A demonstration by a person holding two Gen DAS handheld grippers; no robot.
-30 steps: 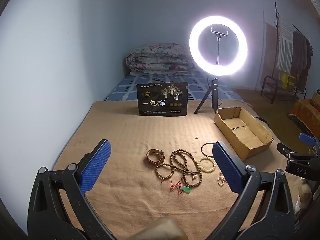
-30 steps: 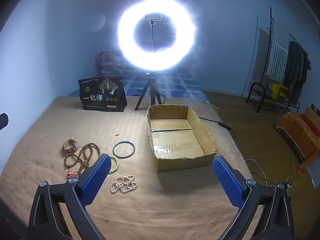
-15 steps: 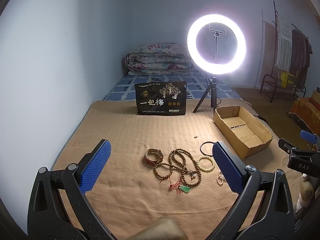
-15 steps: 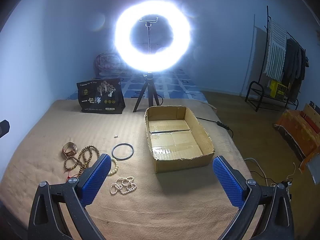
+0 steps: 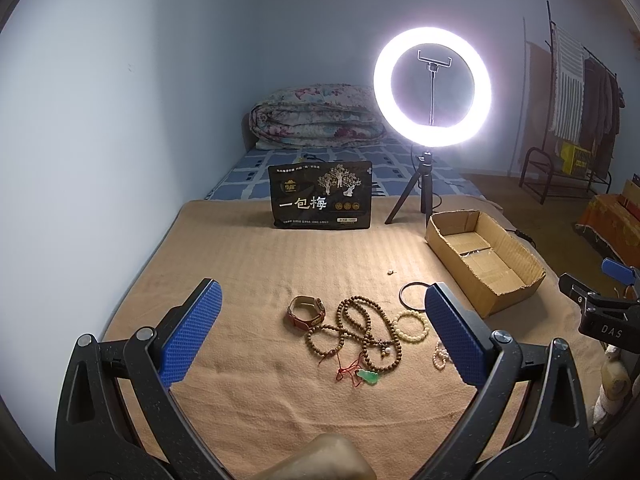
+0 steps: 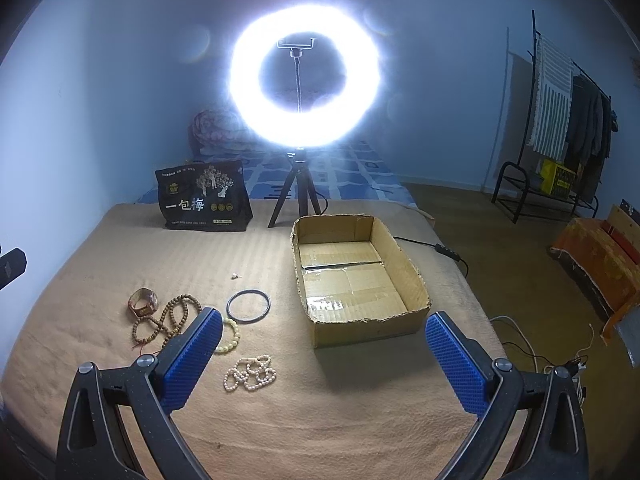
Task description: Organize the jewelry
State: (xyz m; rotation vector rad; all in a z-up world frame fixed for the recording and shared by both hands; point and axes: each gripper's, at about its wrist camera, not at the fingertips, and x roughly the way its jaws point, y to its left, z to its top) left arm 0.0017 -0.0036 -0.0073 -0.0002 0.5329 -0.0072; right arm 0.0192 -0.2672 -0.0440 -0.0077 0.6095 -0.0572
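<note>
Jewelry lies on a tan blanket [image 5: 260, 264]: a brown-strap watch [image 5: 306, 312], a long wooden bead necklace [image 5: 356, 332], a green pendant on red cord [image 5: 368, 377], a pale bead bracelet [image 5: 412, 322], a black bangle [image 6: 248, 306], a pearl strand [image 6: 250, 372] and a tiny loose piece [image 6: 235, 276]. An open, empty cardboard box [image 6: 356, 276] stands to their right. My left gripper [image 5: 322, 318] is open above the near side of the pile. My right gripper [image 6: 323, 346] is open in front of the box, also seen in the left wrist view [image 5: 592, 304].
A lit ring light on a tripod [image 5: 432, 88] and a black printed bag [image 5: 322, 196] stand at the blanket's far edge. A folded quilt [image 5: 316, 116] lies behind. A cable [image 6: 436, 246], a clothes rack [image 6: 560, 120] and floor clutter are to the right.
Both grippers have drifted slightly; the scene has shifted a little left in both views. Nothing was grasped or moved.
</note>
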